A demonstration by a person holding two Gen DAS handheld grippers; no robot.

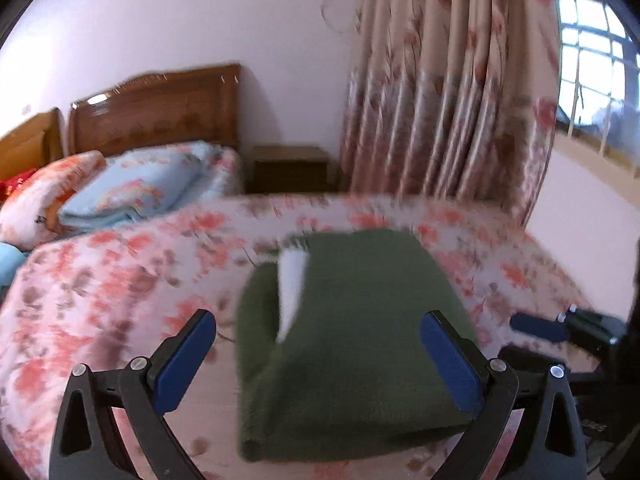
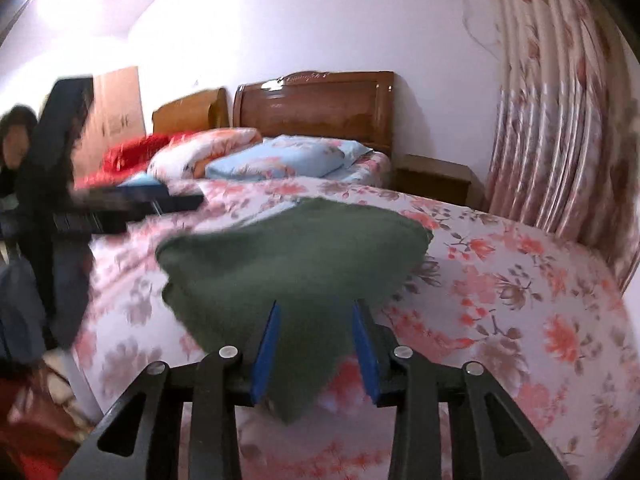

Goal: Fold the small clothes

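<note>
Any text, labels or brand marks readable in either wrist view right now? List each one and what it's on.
No text reads clearly in either view.
White tag on the green garment: blurred, and no print can be made out.
Carved or gilt marking along the top of the wooden headboard: could be lettering, too small and blurred to read.
Floral bedspread and curtain: pattern only, no words.

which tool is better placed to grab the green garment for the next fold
Right, probably. The right tool already straddles the near corner of the green garment, with cloth between its pads, partly closed. The left tool is wide open, its pads outside both edges of the garment.
</note>
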